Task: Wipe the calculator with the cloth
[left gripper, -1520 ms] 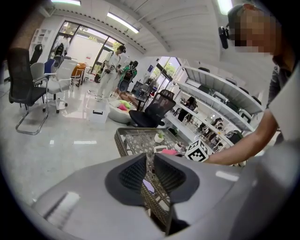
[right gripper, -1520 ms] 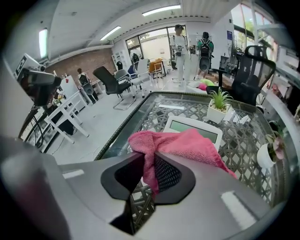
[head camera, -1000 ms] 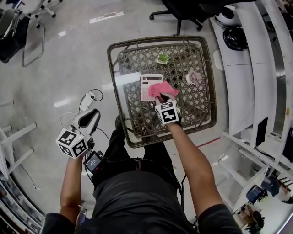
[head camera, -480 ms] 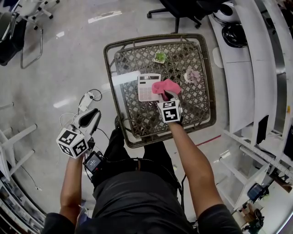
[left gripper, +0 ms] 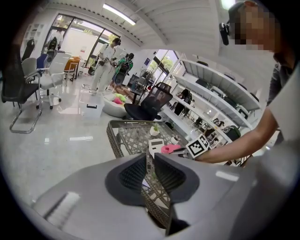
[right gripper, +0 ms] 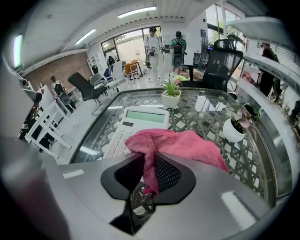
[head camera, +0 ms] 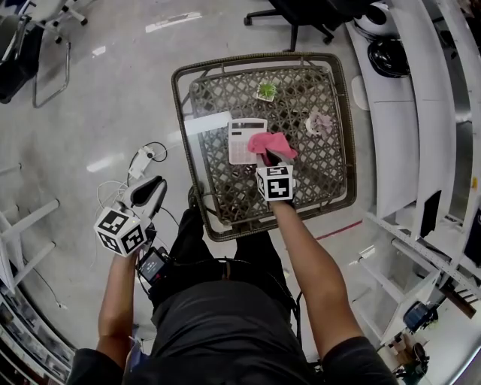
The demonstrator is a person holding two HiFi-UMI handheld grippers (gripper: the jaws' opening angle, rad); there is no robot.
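A white calculator [head camera: 245, 140] [right gripper: 136, 126] lies on the glass-topped wicker table [head camera: 218, 98]. A pink cloth [head camera: 272, 143] [right gripper: 180, 145] hangs bunched at the calculator's right edge, partly over its keys. My right gripper [head camera: 269, 159] [right gripper: 149, 174] is shut on the cloth, a fold pinched between its jaws. My left gripper [head camera: 149, 192] [left gripper: 151, 172] hangs over the floor, left of the table, its jaws closed with nothing between them. The calculator [left gripper: 155, 145] and cloth [left gripper: 169, 148] show small in the left gripper view.
A small potted plant [head camera: 266, 92] [right gripper: 171, 97] stands at the table's far side and a second pot [head camera: 321, 122] [right gripper: 236, 125] at its right. White shelving [head camera: 421, 143] runs along the right. Cables and a power strip [head camera: 141, 164] lie on the floor at left. An office chair [head camera: 301, 15] stands beyond the table.
My right gripper has pulled the cloth rightwards off the calculator's middle to its right edge and lifted it into a bunch. The left gripper has hardly moved.
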